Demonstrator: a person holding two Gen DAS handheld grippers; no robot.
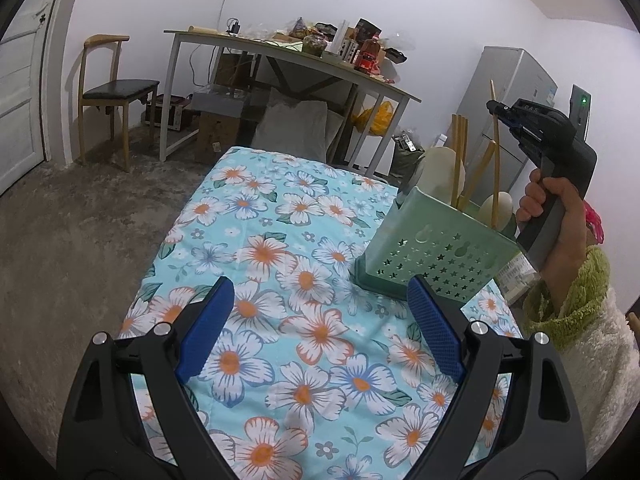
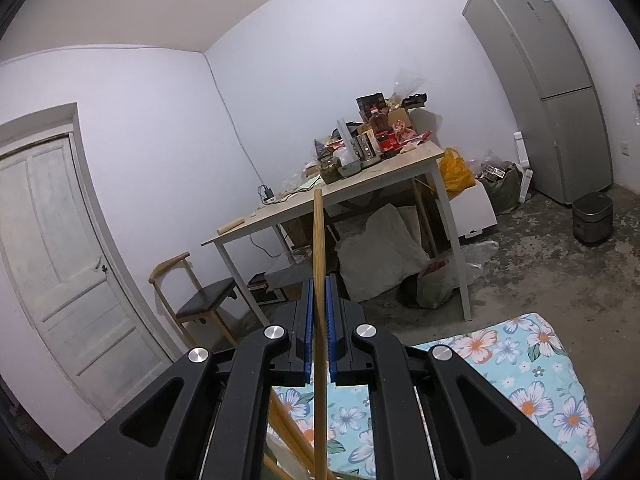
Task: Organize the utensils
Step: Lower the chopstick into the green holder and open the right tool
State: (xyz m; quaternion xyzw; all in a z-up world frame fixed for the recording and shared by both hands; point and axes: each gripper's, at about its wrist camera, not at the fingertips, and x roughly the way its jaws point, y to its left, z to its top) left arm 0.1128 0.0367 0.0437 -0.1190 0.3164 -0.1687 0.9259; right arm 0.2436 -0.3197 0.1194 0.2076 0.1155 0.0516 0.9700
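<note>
The right tongs are pinching a single wooden chopstick, its long axis nearly upright, lower end reaching down into the green utensil caddy among the other chopsticks and pale spoons. The caddy stands on the floral-covered worktop, directly under the right tongs. The left tongs hang spread and empty, beside the caddy's near corner.

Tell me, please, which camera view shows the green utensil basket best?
The left wrist view: the green utensil basket stands on the flowered cloth, holding utensils. The right wrist view shows almost nothing of it, only utensil handles low down.
</note>
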